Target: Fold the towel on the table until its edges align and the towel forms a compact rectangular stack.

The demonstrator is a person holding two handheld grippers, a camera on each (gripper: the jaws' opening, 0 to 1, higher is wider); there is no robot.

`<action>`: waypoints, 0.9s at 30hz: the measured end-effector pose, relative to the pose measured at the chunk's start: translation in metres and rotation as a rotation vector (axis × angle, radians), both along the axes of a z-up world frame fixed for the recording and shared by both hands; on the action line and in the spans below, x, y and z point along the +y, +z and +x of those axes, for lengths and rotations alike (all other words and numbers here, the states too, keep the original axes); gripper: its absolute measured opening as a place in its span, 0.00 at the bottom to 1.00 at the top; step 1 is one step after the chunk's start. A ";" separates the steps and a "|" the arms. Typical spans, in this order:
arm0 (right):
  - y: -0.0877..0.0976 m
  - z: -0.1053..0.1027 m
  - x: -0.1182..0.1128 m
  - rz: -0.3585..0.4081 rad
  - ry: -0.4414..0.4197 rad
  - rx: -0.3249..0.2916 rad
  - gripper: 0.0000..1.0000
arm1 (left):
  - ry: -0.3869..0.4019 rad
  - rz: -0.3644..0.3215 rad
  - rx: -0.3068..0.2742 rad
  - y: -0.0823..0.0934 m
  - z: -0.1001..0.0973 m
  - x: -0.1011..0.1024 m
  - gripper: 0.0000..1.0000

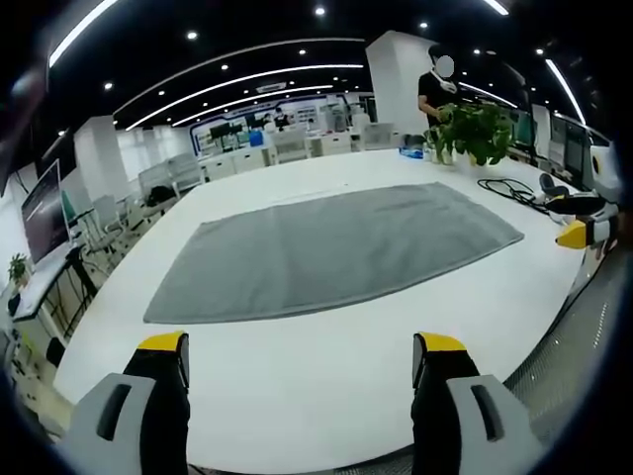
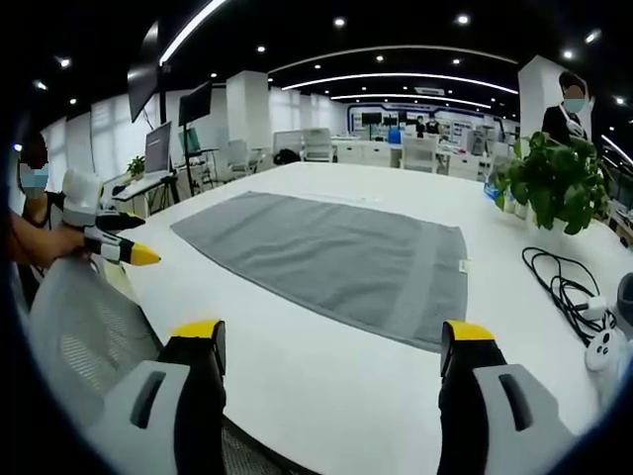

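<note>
We see the grey towel (image 1: 336, 252) lying flat and fully unfolded on the white bench (image 1: 297, 396), no fold made yet, so we judge the task at its start. In the left gripper view our left tongs (image 1: 302, 358) are spread wide, empty, hovering above the bench's near edge; the towel lies ahead of them with bare bench between. Its long axis runs across that view, left to right, so the long near edge faces the left tongs. In the right gripper view the right tongs (image 2: 333, 346) are also spread and holding nothing; here the towel (image 2: 331, 257) runs away from them toward upper left, its short hemmed end with a small tag nearest, just ahead of the jaws. So the right tongs sit off the towel's short end, the left off its long side. The right looks a bit nearer to towel cloth, we judge.

The other gripper's yellow tip (image 1: 574, 235) comes in at the right in the left gripper view, beyond the towel's far right corner. Off the towel: potted plant (image 2: 554, 178), black cable (image 2: 559, 277), a white controller (image 2: 605, 348) at right. None touch the towel. Next we'd expect each tongs to take a corner at the short end.
</note>
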State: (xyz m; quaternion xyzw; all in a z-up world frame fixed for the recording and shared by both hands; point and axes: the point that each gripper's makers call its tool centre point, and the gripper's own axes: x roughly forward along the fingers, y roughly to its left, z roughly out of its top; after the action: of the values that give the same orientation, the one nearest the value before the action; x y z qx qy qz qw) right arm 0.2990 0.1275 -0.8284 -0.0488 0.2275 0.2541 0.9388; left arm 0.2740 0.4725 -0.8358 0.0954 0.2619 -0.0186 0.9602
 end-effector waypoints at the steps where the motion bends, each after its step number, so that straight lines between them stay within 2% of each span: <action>1: 0.000 0.000 0.000 0.000 0.001 0.001 0.91 | 0.000 0.000 0.000 -0.001 0.000 0.001 0.96; 20: -0.005 0.001 -0.004 -0.021 -0.019 0.015 0.89 | -0.015 -0.001 0.009 -0.002 0.001 -0.003 0.96; 27: 0.002 0.001 -0.007 -0.013 -0.036 -0.007 0.89 | -0.018 -0.005 0.005 -0.002 0.002 -0.002 0.96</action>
State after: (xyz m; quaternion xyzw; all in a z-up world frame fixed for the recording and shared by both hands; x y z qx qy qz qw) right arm 0.2999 0.1201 -0.8261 -0.0518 0.2268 0.2355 0.9436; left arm 0.2758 0.4701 -0.8377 0.0952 0.2633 -0.0279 0.9596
